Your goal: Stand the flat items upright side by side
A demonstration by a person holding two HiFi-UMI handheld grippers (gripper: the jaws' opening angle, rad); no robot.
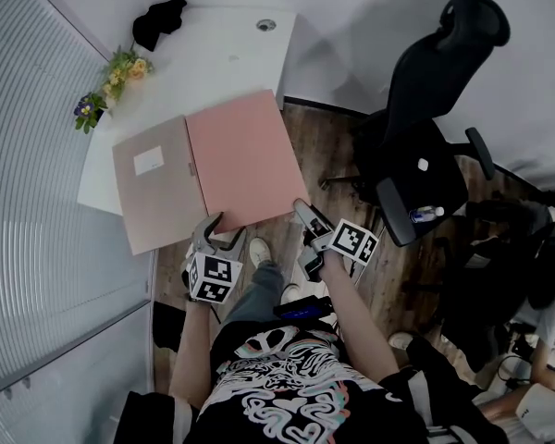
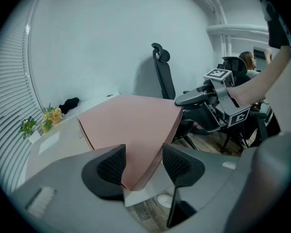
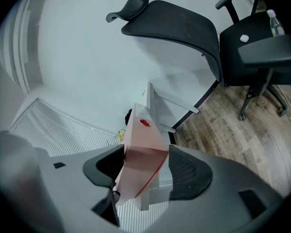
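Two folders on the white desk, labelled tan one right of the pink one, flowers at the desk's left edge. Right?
No: the head view shows the tan folder left of the pink folder. Both are on the white desk, flowers at its left edge.

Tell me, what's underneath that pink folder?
The white desk lies under the pink folder, whose right side overhangs the wooden floor. Anything flat lying beneath the folder is covered and cannot be seen.
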